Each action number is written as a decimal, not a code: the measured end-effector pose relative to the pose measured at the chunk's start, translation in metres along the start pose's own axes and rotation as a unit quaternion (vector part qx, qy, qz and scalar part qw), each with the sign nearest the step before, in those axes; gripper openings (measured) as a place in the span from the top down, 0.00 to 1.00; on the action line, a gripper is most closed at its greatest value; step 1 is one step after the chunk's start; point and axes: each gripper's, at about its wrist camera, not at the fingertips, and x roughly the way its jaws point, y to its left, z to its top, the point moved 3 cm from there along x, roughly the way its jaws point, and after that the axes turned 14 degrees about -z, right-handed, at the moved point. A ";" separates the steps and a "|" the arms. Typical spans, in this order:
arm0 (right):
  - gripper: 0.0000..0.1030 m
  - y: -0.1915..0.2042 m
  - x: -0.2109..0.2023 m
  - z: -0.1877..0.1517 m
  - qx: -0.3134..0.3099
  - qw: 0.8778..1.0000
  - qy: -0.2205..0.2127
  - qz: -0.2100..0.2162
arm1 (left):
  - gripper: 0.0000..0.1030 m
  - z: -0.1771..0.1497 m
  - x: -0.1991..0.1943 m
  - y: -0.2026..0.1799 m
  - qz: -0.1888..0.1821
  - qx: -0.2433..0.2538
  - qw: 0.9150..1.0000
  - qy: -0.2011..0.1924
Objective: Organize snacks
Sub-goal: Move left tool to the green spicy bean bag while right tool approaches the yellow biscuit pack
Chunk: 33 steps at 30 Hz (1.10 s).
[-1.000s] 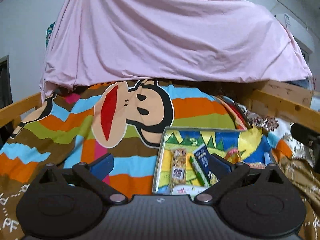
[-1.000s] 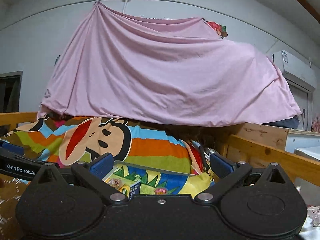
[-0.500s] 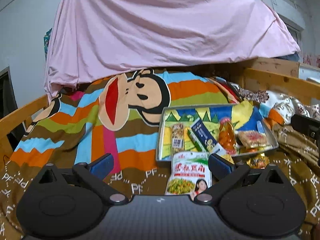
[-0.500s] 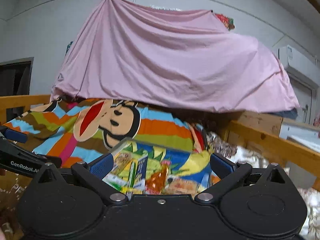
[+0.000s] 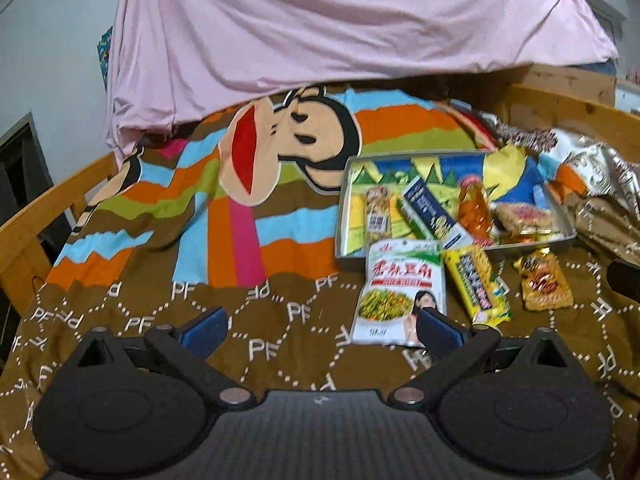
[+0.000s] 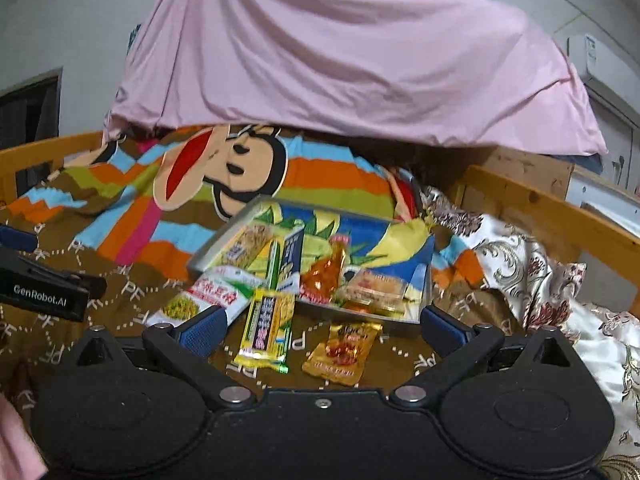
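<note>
A metal tray [image 5: 568,228] [image 6: 425,280] with a colourful liner lies on the bed and holds several snack packets, among them a dark blue box [image 5: 430,210] [image 6: 292,258] and an orange packet [image 5: 474,208] [image 6: 326,276]. In front of the tray lie a white and green packet [image 5: 400,292] [image 6: 208,296], a yellow packet [image 5: 476,284] [image 6: 266,330] and a small gold packet [image 5: 544,280] [image 6: 342,352]. My left gripper [image 5: 320,330] is open and empty above the blanket, left of the white packet. My right gripper [image 6: 320,330] is open and empty above the yellow and gold packets.
A brown and striped cartoon blanket [image 5: 200,240] covers the bed. A pink sheet [image 5: 340,32] hangs behind. Wooden bed rails run along the left [image 5: 36,216] and right [image 6: 560,208]. A patterned white quilt [image 6: 540,272] lies right of the tray. The left gripper's body [image 6: 40,288] shows at the left of the right wrist view.
Both grippers have tilted downward and pulled back. The tray and the three loose packets in front of it have come into full view. Both stay open.
</note>
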 end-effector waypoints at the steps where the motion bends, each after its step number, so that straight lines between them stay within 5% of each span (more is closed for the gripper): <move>1: 0.01 0.002 0.001 -0.001 -0.004 1.000 0.004 0.001 | 0.01 -0.001 0.001 0.001 0.003 -0.002 1.000 0.006; 11: 0.01 0.022 0.015 -0.014 -0.042 0.997 0.057 0.030 | 0.01 -0.007 0.020 0.020 0.023 -0.049 0.996 0.078; 23: 0.01 0.045 0.041 -0.031 -0.091 0.986 0.123 0.067 | 0.01 -0.016 0.053 0.040 -0.008 -0.123 0.976 0.180; 27: 0.01 0.051 0.055 -0.032 -0.099 0.983 0.137 0.072 | 0.01 -0.013 0.068 0.039 -0.023 -0.111 0.973 0.201; 33: 0.01 0.056 0.076 -0.029 -0.123 0.982 0.130 0.065 | 0.01 0.007 0.085 0.041 -0.009 -0.042 0.982 0.184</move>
